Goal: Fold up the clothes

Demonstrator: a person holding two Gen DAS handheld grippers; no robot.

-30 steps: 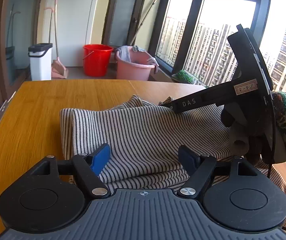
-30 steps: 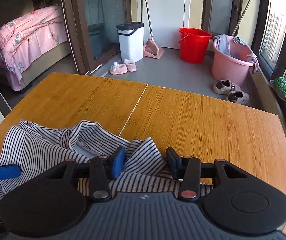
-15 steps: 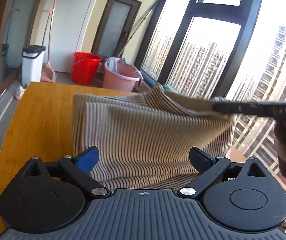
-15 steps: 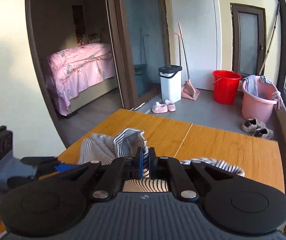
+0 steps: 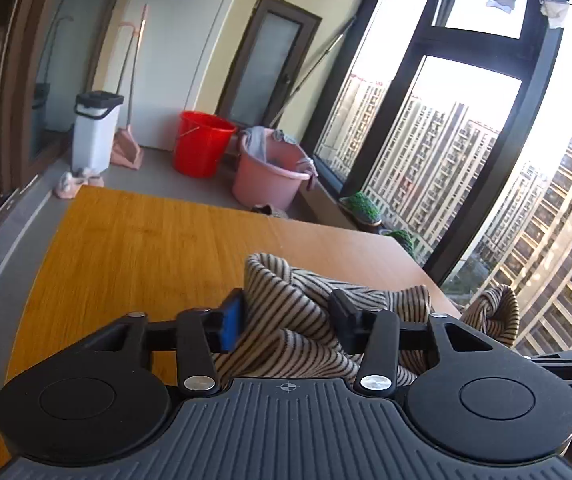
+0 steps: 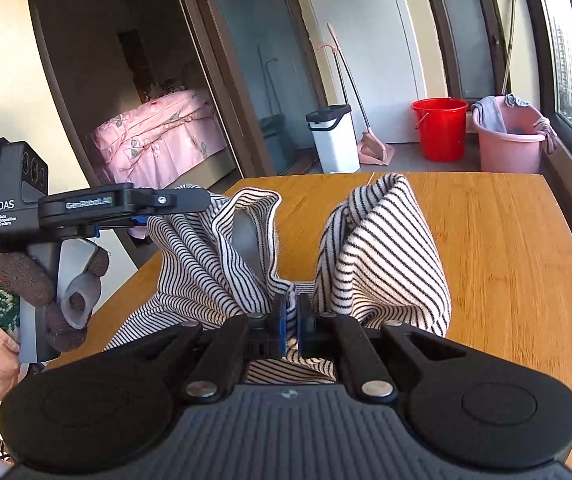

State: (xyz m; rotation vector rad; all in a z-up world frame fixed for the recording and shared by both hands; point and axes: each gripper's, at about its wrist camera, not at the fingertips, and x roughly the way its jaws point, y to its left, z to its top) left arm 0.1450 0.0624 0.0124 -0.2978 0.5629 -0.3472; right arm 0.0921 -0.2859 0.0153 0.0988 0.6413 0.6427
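Low in the centre of each wrist view, the striped garment [image 6: 382, 248] hangs bunched above the wooden table [image 6: 518, 248], the right gripper [image 6: 291, 316] clamped tight on a fold while the left gripper [image 5: 286, 316], its jaws just closing, presses on a thick bundle of the cloth.

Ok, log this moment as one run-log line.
step: fold clothes | left gripper: closing on striped garment, cloth between pads | right gripper: shut on striped garment | garment: bunched, lifted over wooden table
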